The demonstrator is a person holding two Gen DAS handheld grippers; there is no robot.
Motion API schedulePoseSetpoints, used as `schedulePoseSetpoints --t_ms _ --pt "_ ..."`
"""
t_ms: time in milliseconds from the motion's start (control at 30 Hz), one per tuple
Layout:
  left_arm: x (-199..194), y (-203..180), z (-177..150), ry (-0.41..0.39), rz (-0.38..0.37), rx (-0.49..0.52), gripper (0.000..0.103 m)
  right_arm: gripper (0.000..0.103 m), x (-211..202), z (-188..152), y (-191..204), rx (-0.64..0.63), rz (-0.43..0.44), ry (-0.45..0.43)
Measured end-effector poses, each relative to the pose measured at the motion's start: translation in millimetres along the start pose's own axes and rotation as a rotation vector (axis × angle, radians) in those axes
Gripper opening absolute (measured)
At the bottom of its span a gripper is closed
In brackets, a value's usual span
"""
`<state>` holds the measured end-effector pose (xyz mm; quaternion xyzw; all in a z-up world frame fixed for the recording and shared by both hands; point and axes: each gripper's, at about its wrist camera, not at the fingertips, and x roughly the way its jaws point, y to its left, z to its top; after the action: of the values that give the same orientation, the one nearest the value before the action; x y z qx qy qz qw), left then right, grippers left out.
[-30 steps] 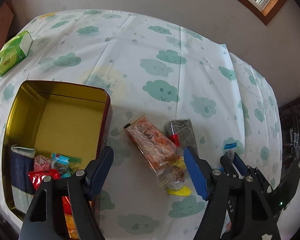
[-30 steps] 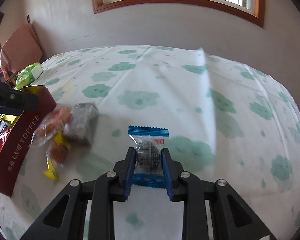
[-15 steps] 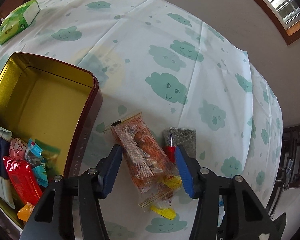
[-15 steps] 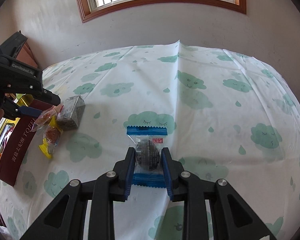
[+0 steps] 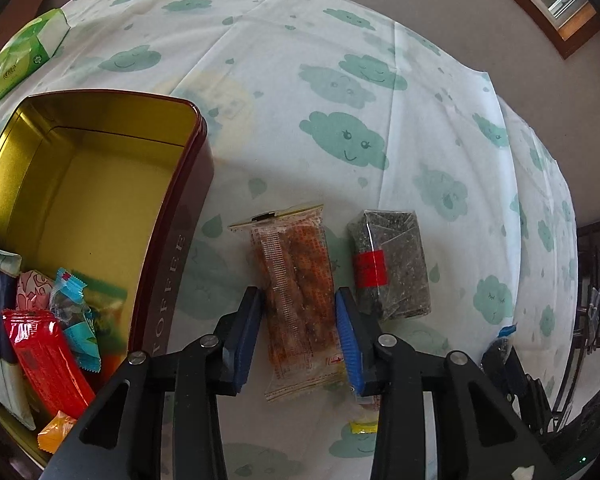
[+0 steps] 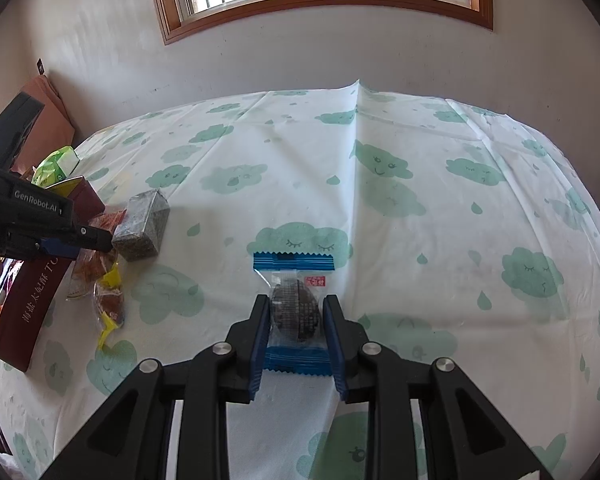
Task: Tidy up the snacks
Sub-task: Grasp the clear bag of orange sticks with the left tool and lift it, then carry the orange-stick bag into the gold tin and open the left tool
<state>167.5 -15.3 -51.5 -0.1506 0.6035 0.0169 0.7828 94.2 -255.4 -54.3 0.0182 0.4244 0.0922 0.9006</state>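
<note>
Cloud-printed tablecloth (image 5: 340, 80) covers the table, with an open toffee tin (image 5: 100, 184) at the left. Beside the tin, the left gripper (image 5: 298, 330) pinches an orange snack packet (image 5: 296, 280) lying on the cloth. Well apart, the right gripper (image 6: 296, 322) clamps a blue-edged dark sweet (image 6: 294, 304).

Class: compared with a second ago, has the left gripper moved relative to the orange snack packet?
Yes. The left gripper has come down over the orange packet, and its fingers now close on it, beside the tin.
</note>
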Motion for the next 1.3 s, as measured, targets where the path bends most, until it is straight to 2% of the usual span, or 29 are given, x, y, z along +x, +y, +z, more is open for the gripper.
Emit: schedulePoseSetpoints --t_ms 200,433,733,1067,1233,1300 --pt "-1.4 -8.2 -8.0 -0.044 0.026 0.098 0.034 0.027 0.1 -0.2 0.6 -0.004 -0.005 0.000" --pt "-3.2 -12.2 -13.0 -0.069 0.031 0.154 0.031 0.028 0.3 -0.6 3.3 -0.019 -0.022 0.002" --pt "-15.6 -16.1 -25.6 -0.074 0.000 0.199 0.031 0.028 0.7 -0.6 5.5 -0.027 -0.032 0.003" --pt "-60.4 -13.7 -37.3 -0.139 -0.030 0.282 0.031 0.028 1.3 -0.4 6.5 -0.035 -0.041 0.004" --pt "-87.9 1.1 -41.9 -0.179 -0.009 0.359 0.031 0.028 1.1 -0.5 7.5 -0.038 -0.046 0.005" --pt "-98.6 13.9 -41.9 -0.200 0.022 0.388 0.031 0.028 1.2 -0.4 7.7 -0.038 -0.046 0.005"
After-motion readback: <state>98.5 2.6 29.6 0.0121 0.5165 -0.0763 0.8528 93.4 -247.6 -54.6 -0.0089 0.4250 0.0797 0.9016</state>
